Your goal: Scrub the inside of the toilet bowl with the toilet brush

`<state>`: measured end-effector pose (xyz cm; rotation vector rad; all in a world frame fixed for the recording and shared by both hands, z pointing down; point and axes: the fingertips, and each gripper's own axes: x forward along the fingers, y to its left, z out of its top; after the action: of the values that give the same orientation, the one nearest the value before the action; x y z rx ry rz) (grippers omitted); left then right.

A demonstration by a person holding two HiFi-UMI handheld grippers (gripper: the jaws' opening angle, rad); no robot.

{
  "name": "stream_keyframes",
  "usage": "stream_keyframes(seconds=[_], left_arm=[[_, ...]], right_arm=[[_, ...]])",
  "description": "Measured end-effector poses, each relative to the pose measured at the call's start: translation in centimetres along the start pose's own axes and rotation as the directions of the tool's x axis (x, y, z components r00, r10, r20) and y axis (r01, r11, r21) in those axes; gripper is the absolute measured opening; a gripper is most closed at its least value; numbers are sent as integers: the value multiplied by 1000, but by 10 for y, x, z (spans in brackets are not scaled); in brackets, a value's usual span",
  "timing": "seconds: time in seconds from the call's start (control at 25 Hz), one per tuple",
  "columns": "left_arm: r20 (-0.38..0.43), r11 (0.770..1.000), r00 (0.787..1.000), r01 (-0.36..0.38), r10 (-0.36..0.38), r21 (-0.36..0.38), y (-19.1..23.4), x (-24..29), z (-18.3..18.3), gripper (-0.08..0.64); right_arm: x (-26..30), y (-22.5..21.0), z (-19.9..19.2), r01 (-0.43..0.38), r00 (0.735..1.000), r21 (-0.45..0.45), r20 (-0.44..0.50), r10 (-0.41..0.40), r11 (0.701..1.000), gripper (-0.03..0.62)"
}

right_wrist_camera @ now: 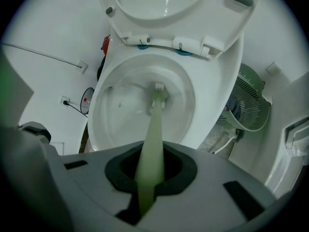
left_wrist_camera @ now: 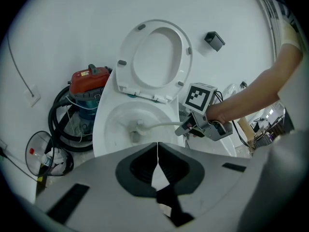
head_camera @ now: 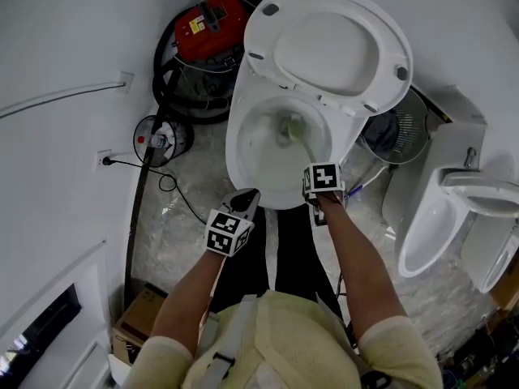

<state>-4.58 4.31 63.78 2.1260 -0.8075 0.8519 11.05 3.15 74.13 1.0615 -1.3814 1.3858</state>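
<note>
— What is the biggest thing in front of the right claw?

— The toilet bowl. It opens straight ahead of that claw and below it, with the seat tipped up at the far side.

— And off to the sides?

— A red-topped vacuum cleaner wrapped in a black hose stands beyond the left claw, further to its left, against the wall. A fan stands on the floor to the right of the right claw, beside the bowl.

— Where is the brush?

— Its pale green handle is clamped between the right claw's jaws. From there it runs forward and down into the bowl. Its bristle end lies low against the inner wall, towards the back.

— What about the left claw?

— Its jaws are pressed together with nothing between them. It hangs just outside the bowl's near rim, to the left of the right claw and apart from it, pointing towards the bowl.
</note>
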Motion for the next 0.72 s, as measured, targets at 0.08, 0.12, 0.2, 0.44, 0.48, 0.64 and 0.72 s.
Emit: stream_keyframes(seconds=[0.08, 0.12, 0.2, 0.44, 0.48, 0.64, 0.72], left_arm=[[-5, 1000, 1000, 5, -5, 13, 5, -2, 0, 15], [-7, 1000, 1000, 7, -7, 20, 8, -4, 0, 15], [-11, 1000, 1000, 8, -8, 26, 13, -6, 0, 15], [-12, 999, 1000, 14, -14, 30, 24, -10, 3, 15], [-14, 999, 1000, 16, -16, 32, 25, -11, 3, 15], [-11, 999, 1000, 22, -22, 36, 28, -13, 3, 15], [-7, 999, 1000, 23, -23, 31, 29, -15, 2, 15]], right_arm=[[-2, -1, -7, 15, 1000, 25, -3, -15, 1000, 35], [-3, -1, -10, 23, 1000, 33, -4, -23, 999, 35], [-4, -2, -18, 40, 999, 40, -13, -40, 998, 35], [-5, 2, -41, 80, 996, -38, -44, -82, 996, 35], [-6, 3, -45, 83, 995, -46, -50, -86, 995, 35], [-7, 11, -60, 82, 993, -63, -77, -86, 995, 35], [-6, 17, -67, 74, 992, -85, -94, -82, 994, 35]])
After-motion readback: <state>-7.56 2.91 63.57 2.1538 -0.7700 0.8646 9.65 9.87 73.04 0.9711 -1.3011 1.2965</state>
